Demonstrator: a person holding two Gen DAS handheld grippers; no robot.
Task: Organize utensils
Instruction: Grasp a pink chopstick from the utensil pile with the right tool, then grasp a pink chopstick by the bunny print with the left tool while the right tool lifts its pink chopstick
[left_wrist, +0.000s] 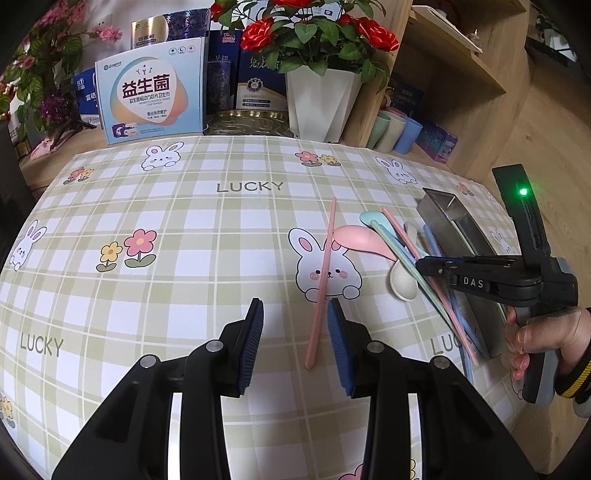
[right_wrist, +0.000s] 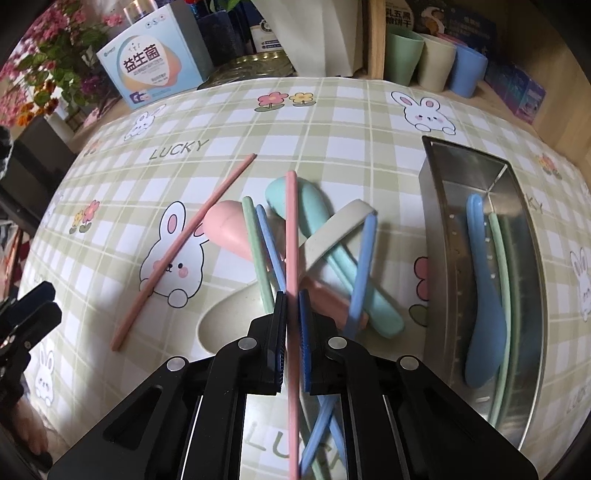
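Observation:
My right gripper is shut on a pink chopstick over a pile of utensils: a pink spoon, a teal spoon, a beige spoon, and green and blue chopsticks. The steel tray on the right holds a blue spoon and green chopsticks. A second pink chopstick lies alone on the cloth. My left gripper is open, low over its near end. The right gripper also shows in the left wrist view.
The checked tablecloth covers the table. At the back stand boxes, a white flower pot, a wooden shelf and several pastel cups.

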